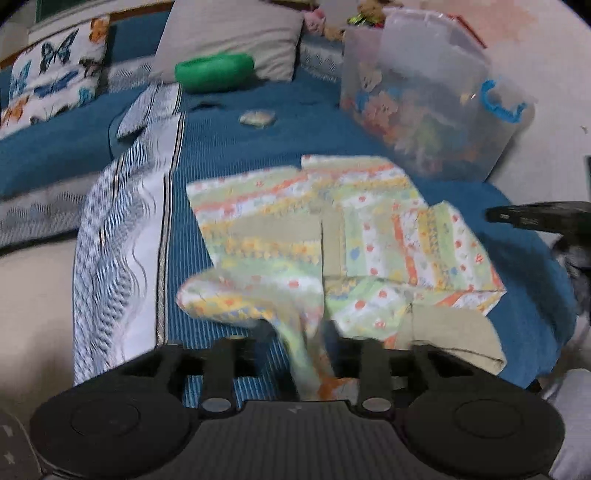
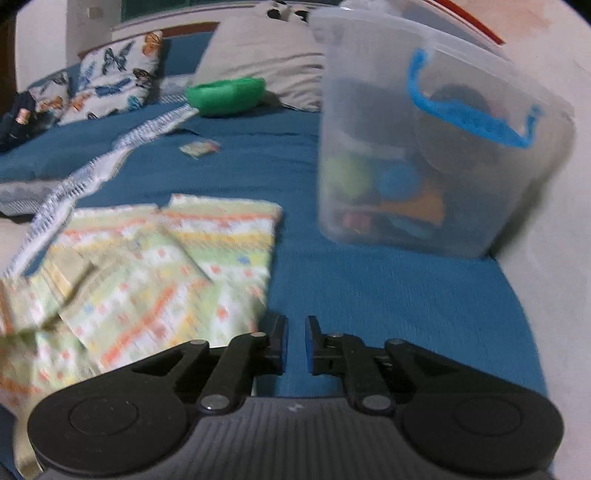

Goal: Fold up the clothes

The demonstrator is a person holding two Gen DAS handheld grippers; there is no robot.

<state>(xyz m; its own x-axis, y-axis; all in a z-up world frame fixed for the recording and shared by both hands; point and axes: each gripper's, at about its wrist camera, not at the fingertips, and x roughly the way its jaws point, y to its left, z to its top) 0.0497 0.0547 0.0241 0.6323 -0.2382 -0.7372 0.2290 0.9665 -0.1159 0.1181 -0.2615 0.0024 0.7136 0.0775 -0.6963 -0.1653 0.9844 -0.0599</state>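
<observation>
Right now the left gripper (image 1: pixel 314 354) pinches a bunched-up edge of the patterned cloth (image 1: pixel 332 240). Its jaws are closed on the fabric, and that part is lifted up off the blue bed cover (image 1: pixel 229 147). The rest of the cloth lies flat on the bed, partly folded, with stripes of green, orange and yellow. The right gripper (image 2: pixel 295 343) holds nothing. Its jaws are nearly closed, with just a thin gap between the 2 blue pads (image 2: pixel 283 341). It sits over the bare blue cover, just beside the cloth's right edge. A clear plastic box (image 2: pixel 436 155) with a blue handle stands behind it, full of toys. A green thing (image 1: pixel 214 70) rests near the pillows (image 1: pixel 229 33).
</observation>
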